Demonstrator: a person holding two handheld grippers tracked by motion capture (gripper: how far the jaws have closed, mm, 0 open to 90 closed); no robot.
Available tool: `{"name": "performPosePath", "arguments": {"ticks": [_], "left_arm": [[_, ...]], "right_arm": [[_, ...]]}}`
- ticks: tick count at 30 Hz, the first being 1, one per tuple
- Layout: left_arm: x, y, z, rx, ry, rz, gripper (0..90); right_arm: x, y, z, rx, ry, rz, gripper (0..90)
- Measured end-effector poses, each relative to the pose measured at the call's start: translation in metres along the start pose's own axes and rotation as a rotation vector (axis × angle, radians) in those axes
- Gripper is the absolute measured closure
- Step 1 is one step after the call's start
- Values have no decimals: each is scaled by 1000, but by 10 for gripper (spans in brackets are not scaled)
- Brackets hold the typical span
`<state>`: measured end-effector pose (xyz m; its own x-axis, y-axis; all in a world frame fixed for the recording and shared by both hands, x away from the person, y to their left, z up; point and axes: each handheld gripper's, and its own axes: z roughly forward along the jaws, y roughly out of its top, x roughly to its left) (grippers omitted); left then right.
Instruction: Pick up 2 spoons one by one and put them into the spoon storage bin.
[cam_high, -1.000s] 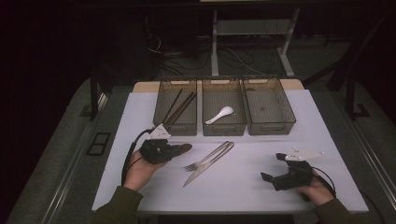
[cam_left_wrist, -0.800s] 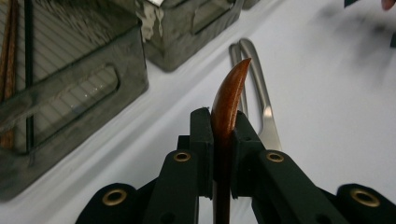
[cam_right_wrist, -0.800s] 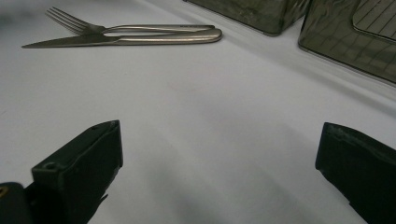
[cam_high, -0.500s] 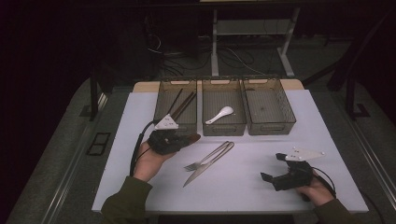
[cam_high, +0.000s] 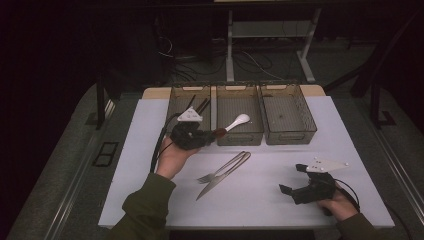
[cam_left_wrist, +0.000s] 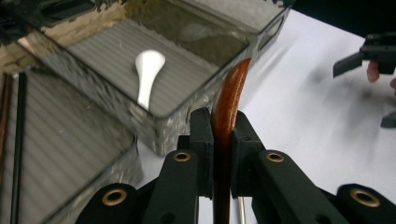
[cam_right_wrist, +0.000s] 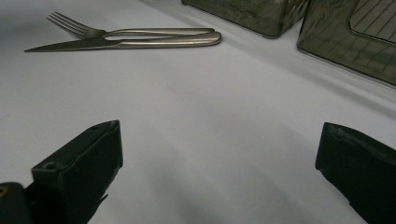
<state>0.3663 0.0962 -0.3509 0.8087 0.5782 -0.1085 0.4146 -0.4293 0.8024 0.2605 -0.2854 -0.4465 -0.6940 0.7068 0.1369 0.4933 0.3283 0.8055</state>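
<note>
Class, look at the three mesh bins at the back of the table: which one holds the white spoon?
The middle bin holds the white spoon. The left bin has dark sticks, and the right bin looks empty.

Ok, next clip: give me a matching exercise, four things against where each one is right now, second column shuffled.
Things:
1. wooden spoon
2. white spoon
3. fork and knife
4. chopsticks

Places:
A. lying in the middle bin
B. side by side on the white table
C. clamped in the left tongs
D. in the left bin

Pairs: 1-C, 2-A, 3-B, 4-D
</note>
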Motion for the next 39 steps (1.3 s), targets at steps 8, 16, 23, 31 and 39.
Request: {"name": "performPosePath", "arguments": {"ticks": [8, 16, 23, 31, 39], "left_arm": [[4, 30, 18, -7, 3, 14, 814], [8, 52, 43, 1, 4, 23, 814], [14, 69, 70, 5, 4, 33, 814], [21, 92, 97, 5, 10, 50, 813], [30, 100, 119, -22, 25, 13, 813]], "right_arm": [[0, 0, 0, -2, 4, 2, 4], [0, 0, -1, -8, 11, 4, 5], [0, 1, -2, -16, 15, 8, 4], [-1, 1, -3, -22, 19, 16, 4], [-2, 1, -4, -27, 25, 15, 4]]}}
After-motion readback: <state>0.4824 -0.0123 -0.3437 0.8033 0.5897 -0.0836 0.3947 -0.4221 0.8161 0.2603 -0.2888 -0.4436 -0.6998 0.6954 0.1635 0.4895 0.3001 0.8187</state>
